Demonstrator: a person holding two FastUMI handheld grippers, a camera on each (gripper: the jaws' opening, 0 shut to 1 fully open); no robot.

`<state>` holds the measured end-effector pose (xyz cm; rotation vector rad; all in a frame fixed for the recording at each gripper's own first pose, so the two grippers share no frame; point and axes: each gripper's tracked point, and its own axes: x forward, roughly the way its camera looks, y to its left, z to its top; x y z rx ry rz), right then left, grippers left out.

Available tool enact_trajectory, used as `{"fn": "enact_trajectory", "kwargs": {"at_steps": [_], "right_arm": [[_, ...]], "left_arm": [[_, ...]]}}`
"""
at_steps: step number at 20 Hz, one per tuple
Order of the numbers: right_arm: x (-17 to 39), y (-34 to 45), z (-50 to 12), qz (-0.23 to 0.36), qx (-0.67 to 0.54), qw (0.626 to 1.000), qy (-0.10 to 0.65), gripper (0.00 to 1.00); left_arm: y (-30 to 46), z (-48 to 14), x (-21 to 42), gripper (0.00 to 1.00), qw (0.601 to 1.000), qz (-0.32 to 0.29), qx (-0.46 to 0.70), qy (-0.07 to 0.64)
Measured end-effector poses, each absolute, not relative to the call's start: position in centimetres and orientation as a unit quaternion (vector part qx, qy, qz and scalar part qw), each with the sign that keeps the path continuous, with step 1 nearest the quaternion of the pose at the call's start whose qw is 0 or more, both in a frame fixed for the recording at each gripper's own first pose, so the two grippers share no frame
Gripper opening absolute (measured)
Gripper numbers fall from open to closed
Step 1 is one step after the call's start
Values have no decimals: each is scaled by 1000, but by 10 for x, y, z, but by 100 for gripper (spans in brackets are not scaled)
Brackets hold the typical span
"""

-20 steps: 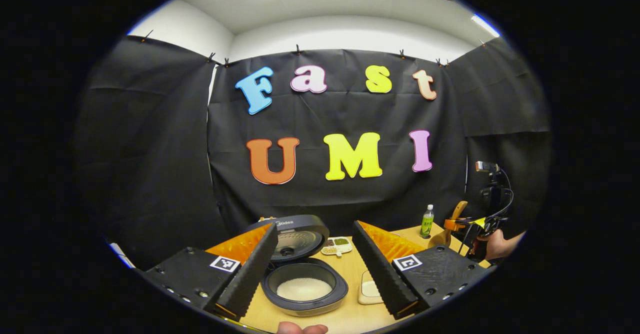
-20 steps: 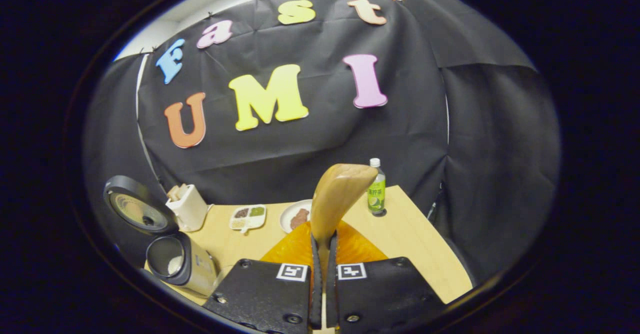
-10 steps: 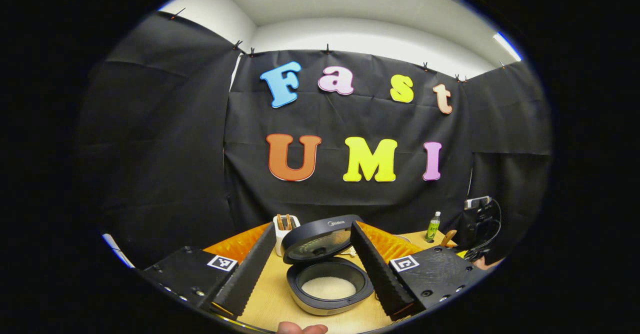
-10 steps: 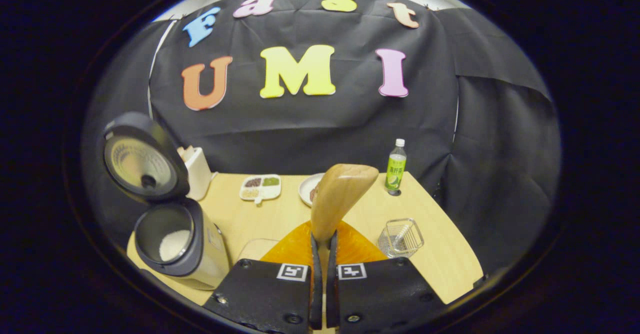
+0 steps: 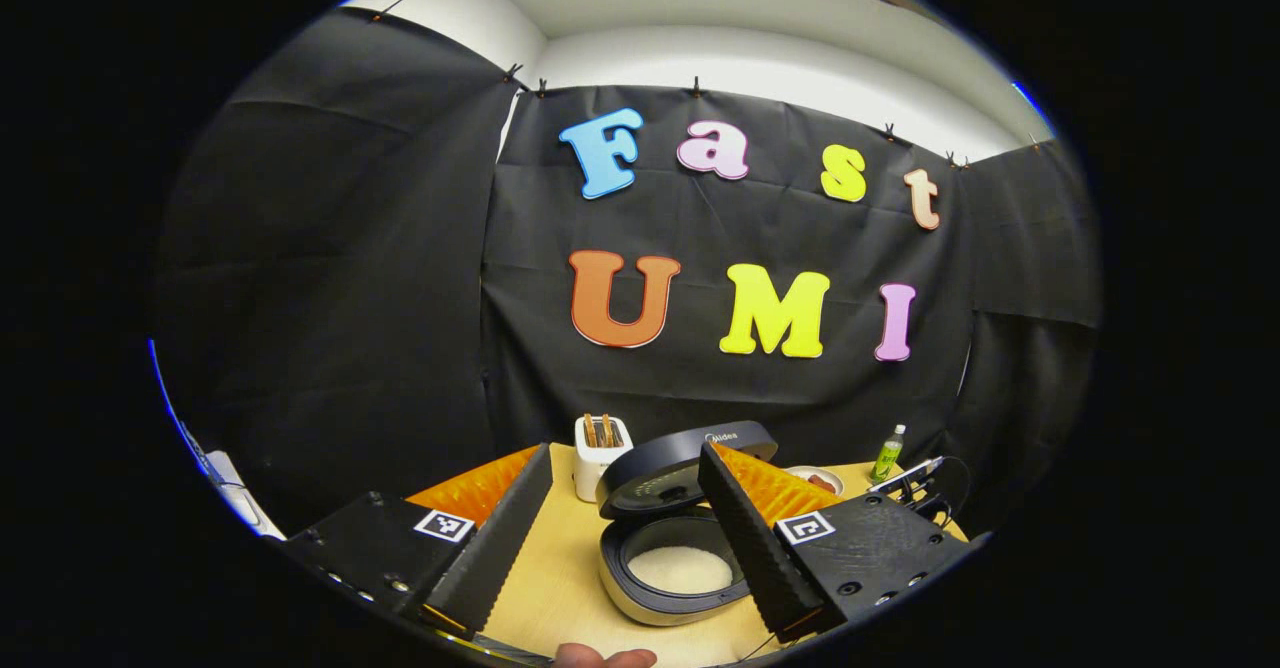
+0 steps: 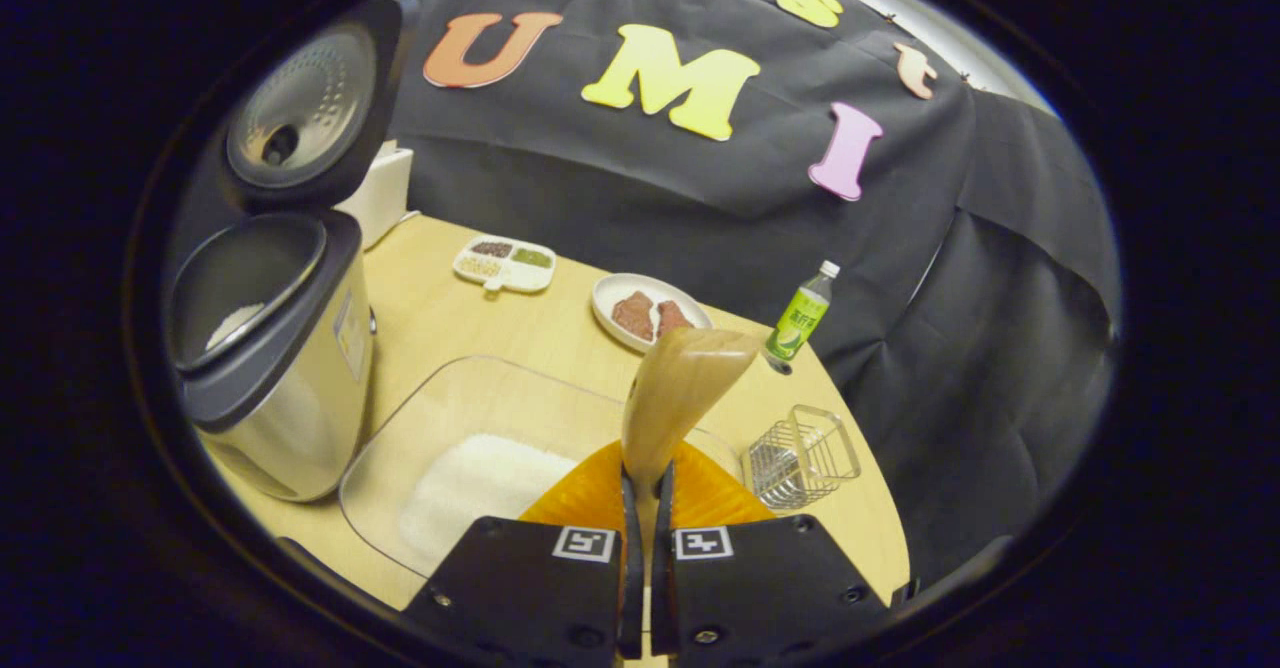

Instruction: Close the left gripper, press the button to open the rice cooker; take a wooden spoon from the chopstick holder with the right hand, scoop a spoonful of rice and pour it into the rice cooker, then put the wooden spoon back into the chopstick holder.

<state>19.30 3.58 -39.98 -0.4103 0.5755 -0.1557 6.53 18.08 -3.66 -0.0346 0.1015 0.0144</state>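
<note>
Wooden spoon (image 6: 685, 388) — handle hidden between right gripper's (image 6: 640, 508) pinching fingers (image 6: 628, 548).

Left gripper view: low over table (image 5: 560, 588), facing back wall, rice cooker (image 5: 672, 576) close at 6 o'clock. Right gripper view: higher, tilted down, cooker (image 6: 270, 368) near at 9 o'clock. Shared: cooker, tabletop, wall.

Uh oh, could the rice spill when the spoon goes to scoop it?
Maybe, in two ways.
1. The right gripper pinches only the thin handle of the wooden spoon, so a loaded bowl might twist and tip rice onto the table.
2. The rice cooker stands taller than the shallow clear tray of rice, so the spoon must lift over its rim and could bump it.
</note>
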Motion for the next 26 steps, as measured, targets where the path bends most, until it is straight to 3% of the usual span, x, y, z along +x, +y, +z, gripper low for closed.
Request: {"fn": "enact_trajectory", "kwargs": {"at_steps": [12, 19, 26], "right_arm": [[195, 101, -413, 5, 30, 951, 308, 8], [190, 90, -410, 25, 219, 918, 331, 8], [193, 33, -395, 4, 368, 873, 319, 8]], "left_arm": [[148, -50, 67, 95, 997, 13, -8, 82], [127, -56, 60, 95, 995, 17, -2, 93], [92, -54, 63, 95, 995, 19, -8, 95]]}}
